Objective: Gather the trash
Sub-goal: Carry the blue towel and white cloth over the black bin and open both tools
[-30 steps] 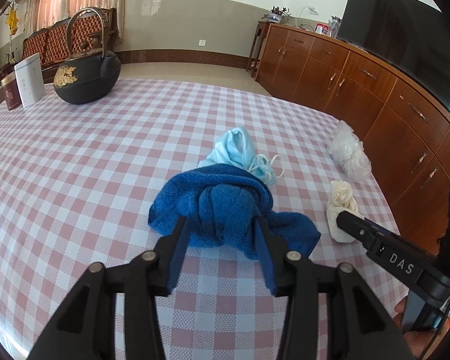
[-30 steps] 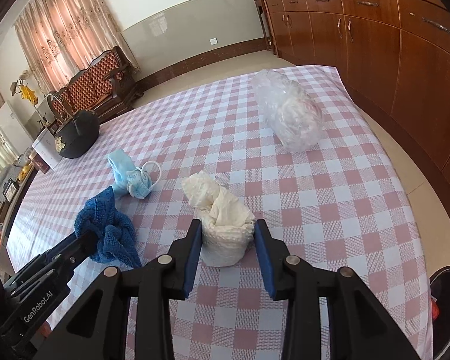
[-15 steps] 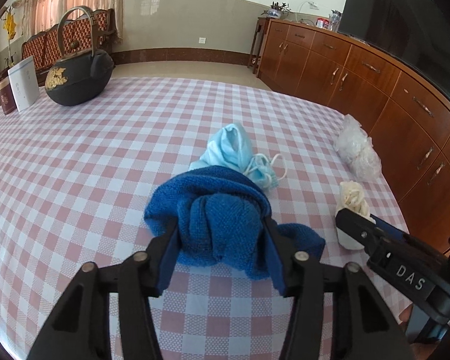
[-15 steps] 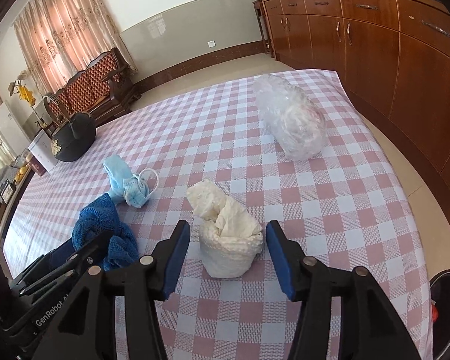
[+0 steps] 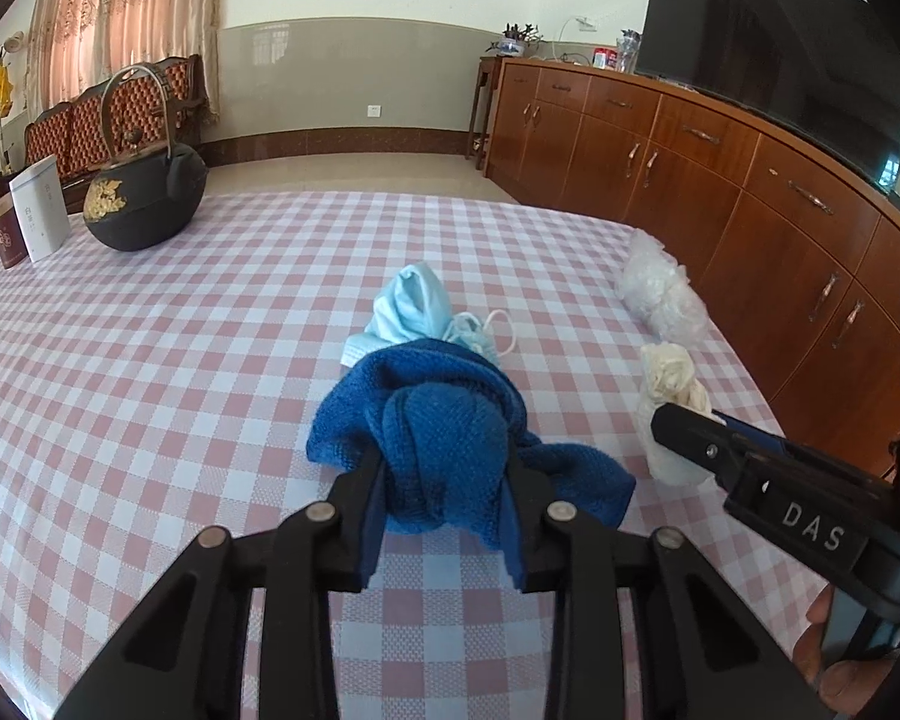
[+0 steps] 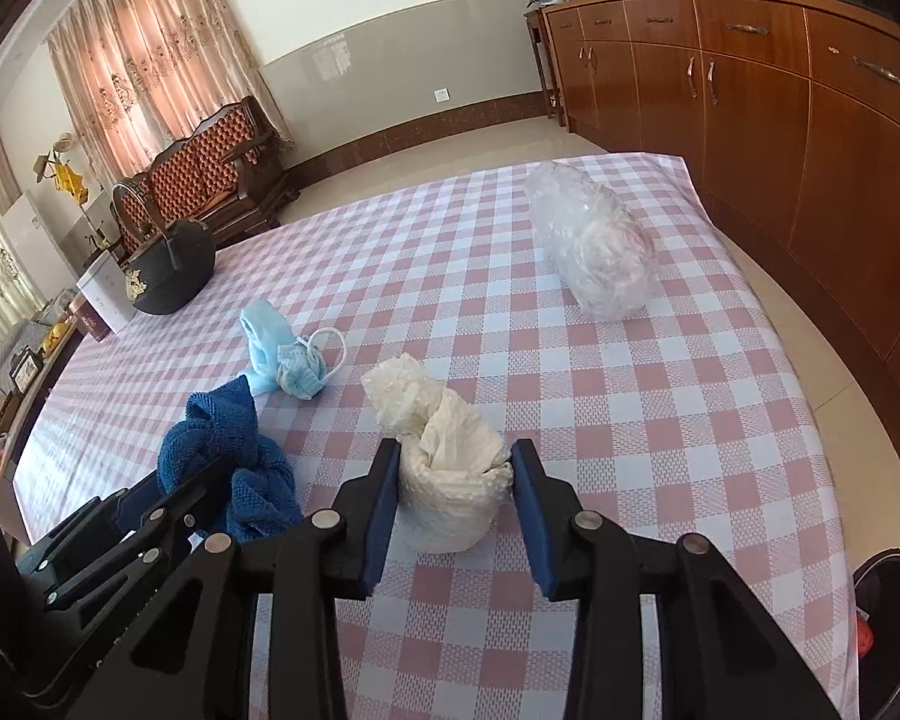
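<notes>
Closing both: left gripper (image 5: 444, 498) pinching blue cloth (image 5: 450, 438) near table (image 5: 150, 360) centre, right gripper (image 6: 456, 498) squeezing cream wad (image 6: 450, 480) right of it. Next: firm grips, lift both.

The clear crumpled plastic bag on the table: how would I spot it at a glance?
On the pink-and-white checked tablecloth, look to the far corner nearest the brown wooden cabinets. The clear crumpled plastic bag lies there alone, beyond the cream paper wad. It is the only see-through item; its neighbours are opaque.
</notes>
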### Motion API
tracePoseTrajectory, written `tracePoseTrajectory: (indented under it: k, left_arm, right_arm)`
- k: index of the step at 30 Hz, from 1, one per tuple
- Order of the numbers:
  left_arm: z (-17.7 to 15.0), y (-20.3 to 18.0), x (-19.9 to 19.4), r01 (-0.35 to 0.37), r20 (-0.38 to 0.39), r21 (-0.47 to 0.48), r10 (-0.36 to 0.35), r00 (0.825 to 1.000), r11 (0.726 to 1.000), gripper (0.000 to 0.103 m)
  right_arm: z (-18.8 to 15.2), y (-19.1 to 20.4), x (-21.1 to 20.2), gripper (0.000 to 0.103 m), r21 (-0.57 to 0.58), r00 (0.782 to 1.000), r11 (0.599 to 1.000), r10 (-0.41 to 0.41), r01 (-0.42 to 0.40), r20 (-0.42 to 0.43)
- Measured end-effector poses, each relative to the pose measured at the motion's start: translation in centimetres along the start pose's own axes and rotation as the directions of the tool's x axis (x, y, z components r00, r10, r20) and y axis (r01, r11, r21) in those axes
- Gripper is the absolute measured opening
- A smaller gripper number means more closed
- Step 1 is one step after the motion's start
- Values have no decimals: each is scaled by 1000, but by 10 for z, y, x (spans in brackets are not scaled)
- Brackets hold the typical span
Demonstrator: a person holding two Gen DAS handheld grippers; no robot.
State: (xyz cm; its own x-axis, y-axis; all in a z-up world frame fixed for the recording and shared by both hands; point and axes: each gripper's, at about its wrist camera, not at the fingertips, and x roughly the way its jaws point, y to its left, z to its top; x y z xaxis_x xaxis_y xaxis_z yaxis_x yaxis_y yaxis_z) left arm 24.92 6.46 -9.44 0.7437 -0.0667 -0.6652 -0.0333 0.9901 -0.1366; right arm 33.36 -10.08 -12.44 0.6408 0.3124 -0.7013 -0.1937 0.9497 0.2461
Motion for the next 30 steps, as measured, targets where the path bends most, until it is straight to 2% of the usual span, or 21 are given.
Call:
tracePoseTrajectory:
  k: [4, 8, 15, 21, 25, 28, 30]
  left_arm:
    - [-5, -5, -20, 58, 11, 9, -58, 998, 998, 33]
    - [-17, -25, -35, 103, 4, 50, -103, 995, 993, 33]
    - [-38, -87, -48, 224, -38, 96, -221, 974, 970, 33]
    - [-53, -171, -57, 370, -102, 159, -358, 928, 915, 33]
    - [-67, -235, -57, 465, -174, 208, -436, 883, 860, 33]
    - [-81, -276, -52, 517, -236, 230, -468, 852, 824, 33]
    - [-93, -300, -48, 535, -265, 249, -474, 840, 807, 33]
  right_arm:
    - [-13, -8, -32, 39, 27, 999, 1000, 15, -16, 35]
    - [-34, -29, -65, 39, 91, 998, 995, 27, -31, 52]
    - [-70, -89, -133, 39, 186, 993, 982, -63, 43, 101]
    - [-101, -155, -192, 39, 296, 971, 943, -198, 151, 136]
    - [-127, -207, -222, 39, 395, 950, 893, -286, 217, 126]
    - [-149, -248, -238, 39, 475, 938, 843, -334, 252, 95]
    - [-164, -272, -245, 39, 521, 932, 809, -356, 270, 71]
